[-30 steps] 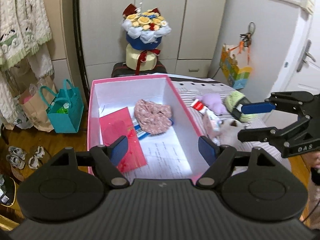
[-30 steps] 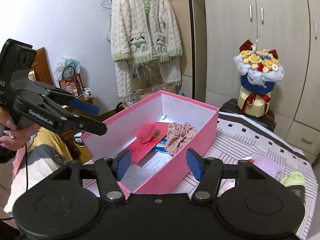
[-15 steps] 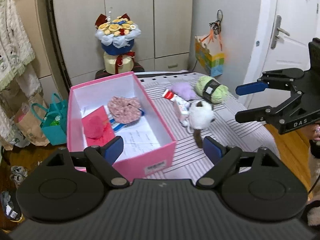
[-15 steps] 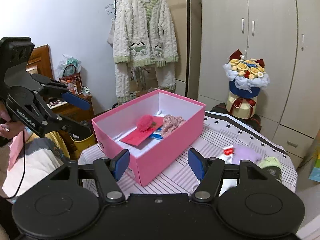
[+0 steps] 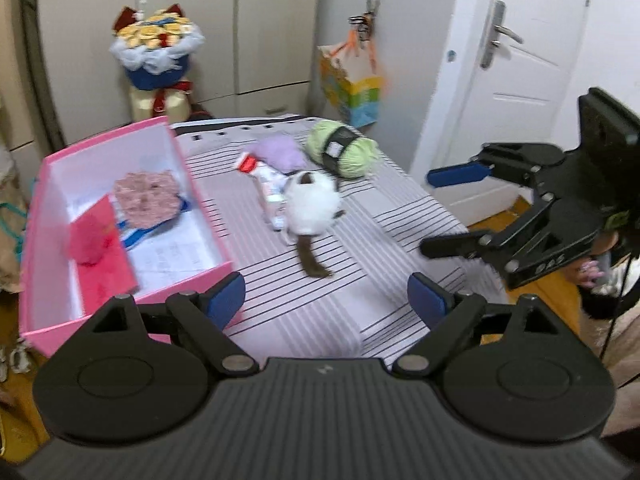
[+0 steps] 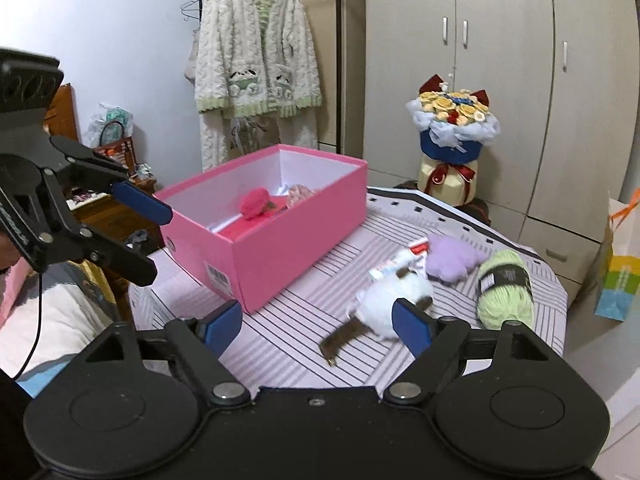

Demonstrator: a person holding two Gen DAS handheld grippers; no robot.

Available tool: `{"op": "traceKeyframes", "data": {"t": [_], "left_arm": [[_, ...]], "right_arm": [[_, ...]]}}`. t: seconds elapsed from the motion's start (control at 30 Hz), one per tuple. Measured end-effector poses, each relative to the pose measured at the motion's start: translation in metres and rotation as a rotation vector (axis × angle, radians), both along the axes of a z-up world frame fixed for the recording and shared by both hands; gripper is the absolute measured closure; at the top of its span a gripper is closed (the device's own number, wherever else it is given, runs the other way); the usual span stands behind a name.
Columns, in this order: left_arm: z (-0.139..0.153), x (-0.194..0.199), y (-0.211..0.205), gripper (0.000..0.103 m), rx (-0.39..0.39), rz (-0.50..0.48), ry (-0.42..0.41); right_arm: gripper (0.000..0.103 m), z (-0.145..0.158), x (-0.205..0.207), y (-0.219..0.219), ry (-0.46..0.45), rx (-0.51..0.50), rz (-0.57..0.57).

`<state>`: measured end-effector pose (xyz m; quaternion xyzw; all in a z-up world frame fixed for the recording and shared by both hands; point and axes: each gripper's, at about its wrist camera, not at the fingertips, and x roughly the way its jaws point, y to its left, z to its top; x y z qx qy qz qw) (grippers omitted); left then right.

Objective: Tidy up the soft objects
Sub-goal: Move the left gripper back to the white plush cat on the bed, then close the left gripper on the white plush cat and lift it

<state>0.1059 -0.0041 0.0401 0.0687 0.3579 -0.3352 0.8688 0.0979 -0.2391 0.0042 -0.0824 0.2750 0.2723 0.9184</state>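
Open right tongs [image 6: 316, 326] above striped table [image 6: 304, 340]

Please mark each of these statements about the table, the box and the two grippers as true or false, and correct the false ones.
1. The green yarn lies inside the pink box. False: it lies on the table, outside the box.
2. The plush cat lies on the table. True.
3. The left gripper holds the cat. False: it is open and empty.
4. The box has no lid on. True.
5. The right gripper is shut. False: its jaws stand wide apart.
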Motion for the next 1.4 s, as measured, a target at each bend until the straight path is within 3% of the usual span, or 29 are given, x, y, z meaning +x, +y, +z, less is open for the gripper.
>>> {"op": "traceKeyframes", "data": {"t": [0.2, 0.33, 0.93, 1.07, 1.27, 1.4], "left_arm": [[-0.016, 0.012, -0.028, 0.01, -0.026, -0.052, -0.014], [-0.025, 0.021, -0.044, 0.009, -0.031, -0.062, -0.042], [-0.087, 0.087, -0.085, 0.013, -0.136, 0.079, -0.018], [-0.098, 0.104, -0.089, 0.013, -0.148, 0.129, -0.038], [-0.114, 0.129, -0.094, 0.013, -0.169, 0.173, -0.006], [-0.124, 0.138, -0.094, 0.025, -0.202, 0.186, 0.046]], "right_arm": [[0.016, -0.026, 0.005, -0.011, -0.017, 0.007, -0.003], [0.013, -0.044, 0.011, -0.021, -0.079, 0.004, -0.057], [0.013, -0.093, 0.077, -0.024, -0.062, -0.017, -0.071], [0.013, -0.101, 0.102, -0.021, -0.009, 0.007, -0.092], [0.013, -0.113, 0.14, -0.023, 0.156, 0.11, -0.107], [0.013, -0.119, 0.153, -0.027, 0.209, 0.184, -0.117]]}}
